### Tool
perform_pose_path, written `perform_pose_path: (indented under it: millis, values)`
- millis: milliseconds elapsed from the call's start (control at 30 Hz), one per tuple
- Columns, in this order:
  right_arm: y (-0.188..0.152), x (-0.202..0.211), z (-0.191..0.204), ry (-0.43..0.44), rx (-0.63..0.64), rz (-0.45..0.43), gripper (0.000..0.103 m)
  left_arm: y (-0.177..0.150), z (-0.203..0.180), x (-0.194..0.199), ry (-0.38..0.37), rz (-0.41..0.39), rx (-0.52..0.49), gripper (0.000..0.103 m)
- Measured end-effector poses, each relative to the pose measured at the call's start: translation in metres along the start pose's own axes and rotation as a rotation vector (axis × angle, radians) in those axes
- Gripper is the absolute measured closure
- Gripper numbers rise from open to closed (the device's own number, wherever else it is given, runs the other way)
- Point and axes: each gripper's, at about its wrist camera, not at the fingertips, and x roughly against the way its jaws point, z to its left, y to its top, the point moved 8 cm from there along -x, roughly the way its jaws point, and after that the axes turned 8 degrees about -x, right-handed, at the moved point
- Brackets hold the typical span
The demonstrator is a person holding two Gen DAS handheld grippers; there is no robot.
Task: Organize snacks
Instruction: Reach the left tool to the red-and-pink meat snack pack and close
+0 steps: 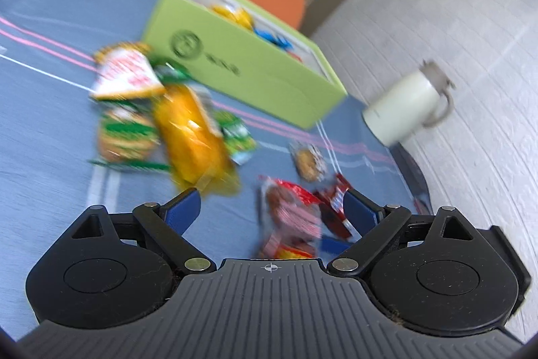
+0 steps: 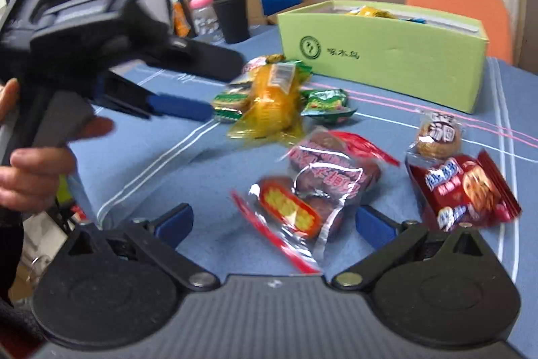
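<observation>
Snack packets lie loose on the blue tablecloth (image 1: 50, 130) in front of a light green box (image 1: 242, 63) (image 2: 380, 56) that holds several packets. My left gripper (image 1: 270, 207) is open and hovers over a clear packet with red print (image 1: 289, 217). A yellow cake packet (image 1: 191, 137) and green biscuit packets (image 1: 124, 137) lie ahead to its left. My right gripper (image 2: 274, 221) is open just above the same clear red-trimmed packet (image 2: 319, 187), its pads apart from it. A red packet (image 2: 464, 190) and a small round cookie packet (image 2: 437, 133) lie to the right.
A hand (image 2: 33, 170) holds the left gripper at the left, one of its blue fingertips (image 2: 181, 106) near a green packet (image 2: 228, 103). A white mug (image 1: 403, 106) stands by the table's right edge. A black cup (image 2: 232, 19), a pink-lidded jar (image 2: 201, 12) and an orange chair (image 2: 460, 9) stand behind.
</observation>
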Motion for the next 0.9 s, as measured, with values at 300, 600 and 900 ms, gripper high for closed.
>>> perform_pose_path:
  millis: [300,600,900]
  values:
    - [0.004,-0.016,-0.005,-0.118,-0.090,-0.054,0.001,0.002,-0.029,-0.047,0.061,0.095,-0.168,0.023]
    - [0.005,-0.025,0.001,-0.144,-0.049,-0.049,0.001,-0.007,-0.028,-0.057,0.012,0.153,-0.171,0.025]
    - [0.023,-0.042,0.006,-0.099,0.120,0.021,0.001,-0.016,-0.024,-0.049,-0.035,0.190,-0.156,0.027]
